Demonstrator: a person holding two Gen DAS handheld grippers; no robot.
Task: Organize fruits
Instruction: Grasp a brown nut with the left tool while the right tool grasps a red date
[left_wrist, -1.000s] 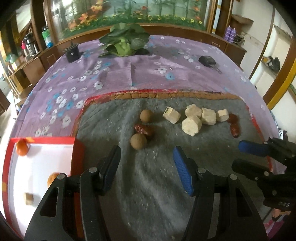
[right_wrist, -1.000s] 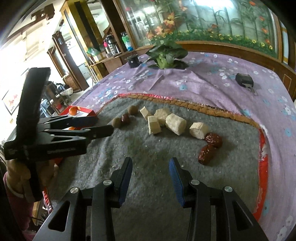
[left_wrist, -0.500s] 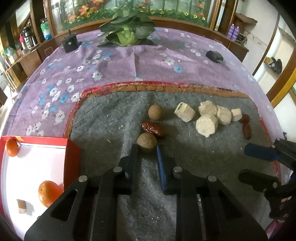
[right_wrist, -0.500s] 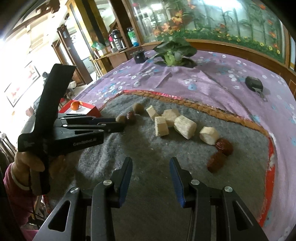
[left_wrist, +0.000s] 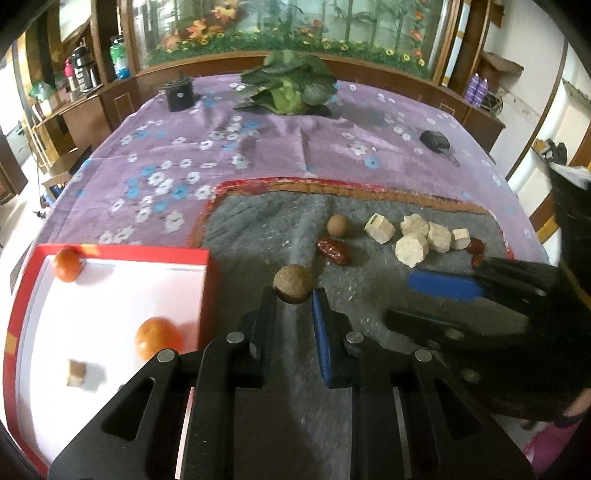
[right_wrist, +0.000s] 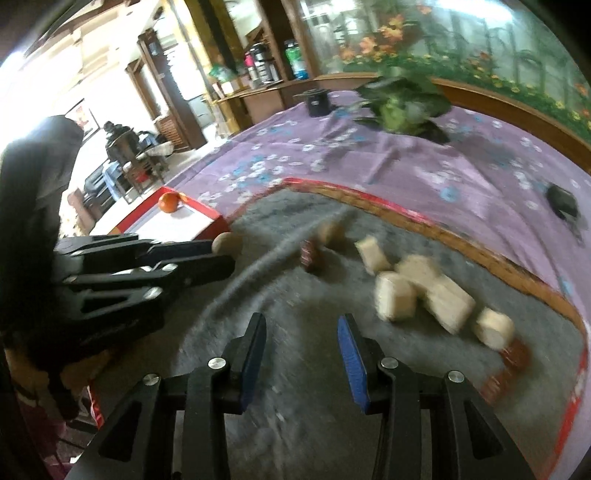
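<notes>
My left gripper (left_wrist: 293, 297) is shut on a brown round fruit (left_wrist: 293, 283), held just above the grey mat (left_wrist: 255, 229) beside the red tray (left_wrist: 122, 254). The tray's white floor holds two oranges (left_wrist: 67, 264) (left_wrist: 159, 338) and a small pale chunk (left_wrist: 77, 373). On the mat lie another brown round fruit (left_wrist: 337, 225), a red date (left_wrist: 333, 251), several pale chunks (left_wrist: 410, 249) and more dates (left_wrist: 476, 251). My right gripper (right_wrist: 302, 326) hovers open over the mat with nothing between its fingers. The right wrist view shows the left gripper (right_wrist: 218, 254) with the fruit (right_wrist: 227, 242).
A purple flowered cloth (left_wrist: 177, 173) covers the table under the mat. At the far side stand a leafy green vegetable (left_wrist: 290, 86), a black cup (left_wrist: 178, 94) and a black key fob (left_wrist: 435, 140). Wooden cabinets ring the table.
The left jaws closed on the nearest brown round fruit and carried it off the mat toward the tray. The right gripper slid left across the mat, still open.
</notes>
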